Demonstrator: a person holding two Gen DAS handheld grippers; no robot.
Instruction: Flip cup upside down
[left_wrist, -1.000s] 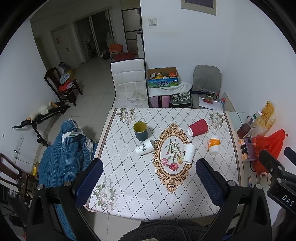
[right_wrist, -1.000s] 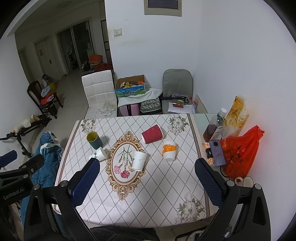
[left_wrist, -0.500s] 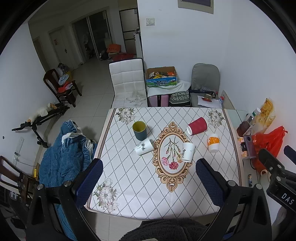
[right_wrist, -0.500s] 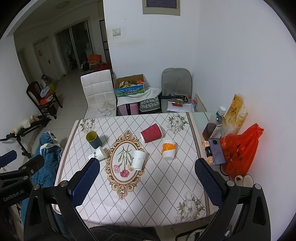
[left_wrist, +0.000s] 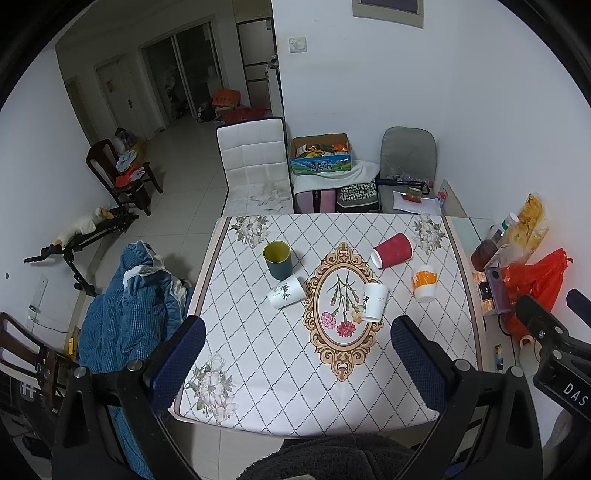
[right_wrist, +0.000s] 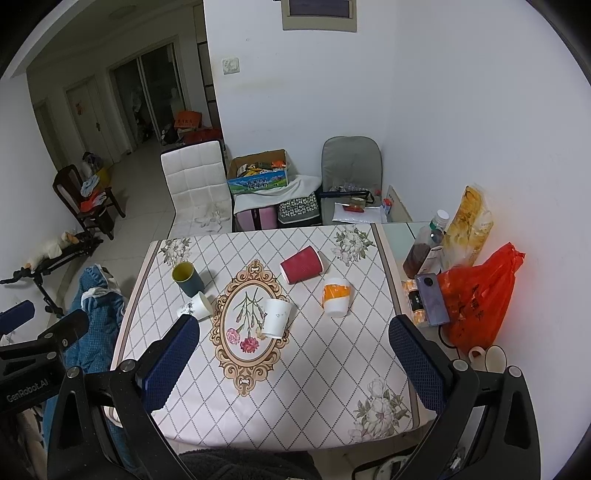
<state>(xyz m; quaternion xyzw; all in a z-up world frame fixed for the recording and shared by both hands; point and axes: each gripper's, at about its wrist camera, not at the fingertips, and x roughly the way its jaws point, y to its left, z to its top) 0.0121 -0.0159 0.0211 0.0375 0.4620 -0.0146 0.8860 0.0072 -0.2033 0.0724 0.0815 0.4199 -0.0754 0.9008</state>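
Black-framed left tongs (left_wrist: 295, 354), right tongs (right_wrist: 293, 349), navy textured pads (left_wrist: 177, 363), silver screws, white lettering

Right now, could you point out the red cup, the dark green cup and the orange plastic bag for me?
red cup (left_wrist: 394, 250), left wrist view, on its ribbed side wall.
dark green cup (left_wrist: 279, 266), left wrist view, on its outer wall below the rim.
orange plastic bag (right_wrist: 480, 295), right wrist view, on its bulging front.

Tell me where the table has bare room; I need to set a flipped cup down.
The near half of the table is bare, between the medallion's lower tip and the front edge. The far strip behind the red cup is free. The middle is crowded: green cup, two white cups, orange cup.
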